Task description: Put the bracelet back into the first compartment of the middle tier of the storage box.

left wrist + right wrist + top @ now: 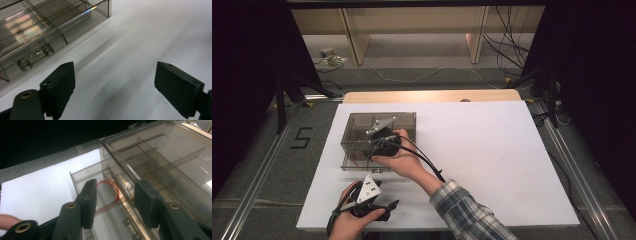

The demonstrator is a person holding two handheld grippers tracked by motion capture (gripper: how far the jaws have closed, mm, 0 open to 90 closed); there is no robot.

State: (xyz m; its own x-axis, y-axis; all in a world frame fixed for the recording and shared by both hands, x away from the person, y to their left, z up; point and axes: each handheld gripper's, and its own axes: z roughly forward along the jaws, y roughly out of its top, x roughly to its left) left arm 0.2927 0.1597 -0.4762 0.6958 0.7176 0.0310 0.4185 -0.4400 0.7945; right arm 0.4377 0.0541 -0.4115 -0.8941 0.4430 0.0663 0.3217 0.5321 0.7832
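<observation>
A smoked clear plastic box [357, 121] with inner compartments stands on the white board [482, 150], left of centre. Its front drawer [83, 173] is pulled out, and a thin red loop [111, 185] lies inside it. My right gripper [115, 195] hovers over that drawer with its jaws apart and nothing pressed between them; the loop lies below and beyond the jaws. In the high view the right gripper [374, 147] sits over the box's front. My left gripper [388, 210] rests near the board's front edge, jaws wide open and empty. From the left gripper [115, 77], the box [50, 25] and a clear drawer handle [35, 57] lie ahead to the left.
The white board lies on a wooden tabletop [432, 96]. Its right half [512, 165] is bare. Metal rails [572, 170] run along both sides on the floor. Cables [507, 50] and wooden shelving [412, 25] lie beyond the table.
</observation>
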